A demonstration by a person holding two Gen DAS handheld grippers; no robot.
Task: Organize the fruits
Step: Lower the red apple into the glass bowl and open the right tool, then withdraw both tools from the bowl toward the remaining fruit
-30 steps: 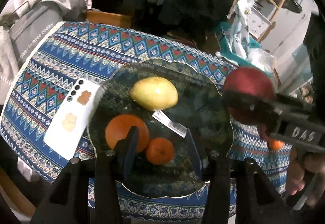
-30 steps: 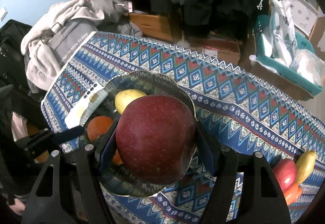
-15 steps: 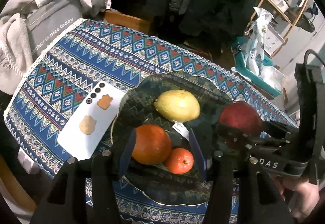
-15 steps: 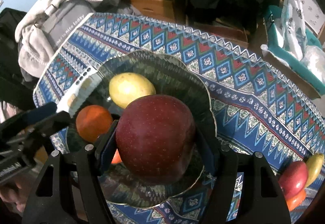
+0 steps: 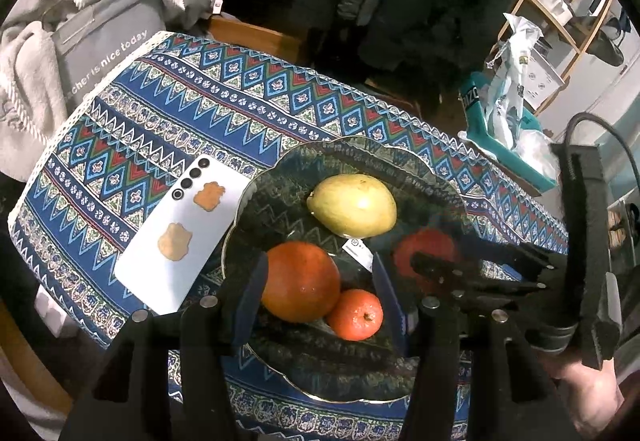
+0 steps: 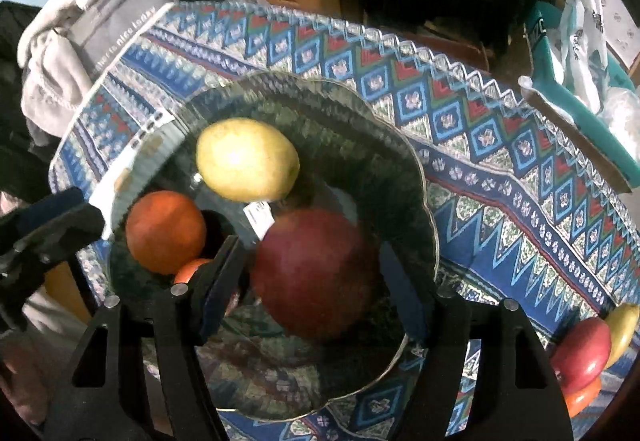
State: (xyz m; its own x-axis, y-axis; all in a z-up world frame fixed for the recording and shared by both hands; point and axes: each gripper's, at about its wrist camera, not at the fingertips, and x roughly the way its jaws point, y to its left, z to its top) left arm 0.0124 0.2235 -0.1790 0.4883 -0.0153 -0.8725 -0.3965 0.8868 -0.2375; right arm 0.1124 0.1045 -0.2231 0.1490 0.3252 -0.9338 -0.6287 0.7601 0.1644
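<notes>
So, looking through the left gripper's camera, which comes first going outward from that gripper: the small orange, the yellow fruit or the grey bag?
From the left gripper:
1. The small orange, between the fingers, on the glass plate.
2. The yellow fruit, further in on the plate.
3. The grey bag, off the table's far left corner.

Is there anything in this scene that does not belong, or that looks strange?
Yes. A white phone lies face down on the tablecloth, touching the left rim of the glass plate among the fruit. A price label is also stuck inside the plate, below the yellow fruit.
</notes>
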